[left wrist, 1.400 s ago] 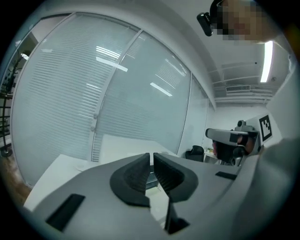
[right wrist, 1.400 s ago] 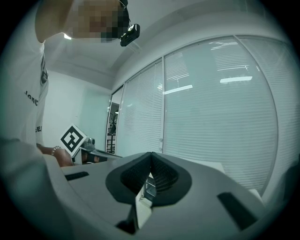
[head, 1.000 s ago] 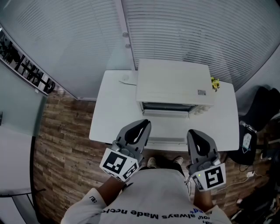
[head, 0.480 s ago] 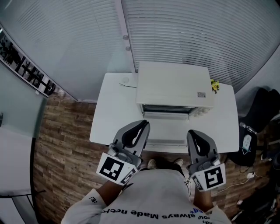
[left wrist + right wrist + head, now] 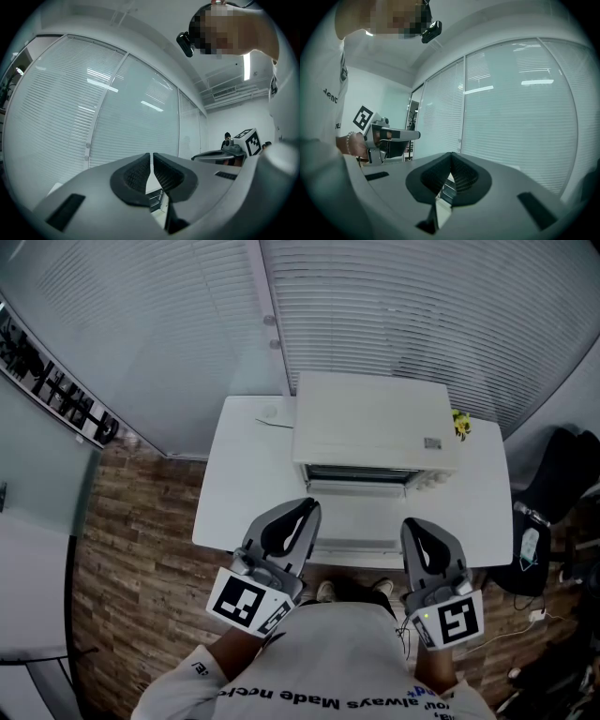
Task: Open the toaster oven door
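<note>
The white toaster oven (image 5: 375,423) stands on the white table (image 5: 244,484), its dark front opening (image 5: 361,474) facing me. Its door (image 5: 361,517) seems to lie folded down flat in front. My left gripper (image 5: 298,512) hovers over the table's near edge, left of the door, shut with nothing in it. My right gripper (image 5: 422,535) hangs at the door's right near corner, also shut and empty. In the left gripper view the left gripper (image 5: 151,155) points up at the blinds; a sliver of the oven (image 5: 157,199) shows below. The right gripper (image 5: 451,154) looks the same way.
A small yellow object (image 5: 459,421) lies behind the oven's right corner. A thin cable (image 5: 272,416) lies on the table's back left. White blinds (image 5: 422,306) close the far side. A black chair (image 5: 562,474) stands right of the table on the wooden floor (image 5: 131,549).
The left gripper dropped back a little toward me and to the left early on; since then both grippers and the oven have held still.
</note>
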`<state>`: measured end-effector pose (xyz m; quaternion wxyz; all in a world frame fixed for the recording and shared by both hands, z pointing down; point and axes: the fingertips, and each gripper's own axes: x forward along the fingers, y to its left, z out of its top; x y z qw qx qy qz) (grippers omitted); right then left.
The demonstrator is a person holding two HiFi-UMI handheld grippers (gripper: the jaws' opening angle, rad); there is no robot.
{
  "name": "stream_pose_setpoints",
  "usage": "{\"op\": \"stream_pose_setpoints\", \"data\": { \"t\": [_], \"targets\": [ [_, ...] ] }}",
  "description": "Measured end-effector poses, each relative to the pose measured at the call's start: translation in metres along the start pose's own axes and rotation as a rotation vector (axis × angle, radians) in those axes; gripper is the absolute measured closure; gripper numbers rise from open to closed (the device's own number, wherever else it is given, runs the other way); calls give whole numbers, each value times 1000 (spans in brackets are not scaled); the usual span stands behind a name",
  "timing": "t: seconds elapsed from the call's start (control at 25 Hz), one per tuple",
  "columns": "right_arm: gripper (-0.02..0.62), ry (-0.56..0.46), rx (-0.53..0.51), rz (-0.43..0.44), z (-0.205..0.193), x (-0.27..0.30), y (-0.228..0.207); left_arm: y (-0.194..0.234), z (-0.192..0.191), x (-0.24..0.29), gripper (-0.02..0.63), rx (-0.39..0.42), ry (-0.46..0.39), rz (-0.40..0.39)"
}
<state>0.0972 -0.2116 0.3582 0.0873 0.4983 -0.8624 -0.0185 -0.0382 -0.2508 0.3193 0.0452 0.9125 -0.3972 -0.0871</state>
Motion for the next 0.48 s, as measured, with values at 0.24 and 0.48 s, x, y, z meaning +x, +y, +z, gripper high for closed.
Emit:
{"op": "stream_pose_setpoints", "data": {
  "t": [0.24, 0.48],
  "targets": [
    [588, -3, -4, 0, 2, 1, 2, 0, 1, -1, 566, -5, -1, -4],
    [588, -1, -10, -1, 2, -1, 4, 0, 0, -3, 566, -6, -2, -7]
  ]
}}
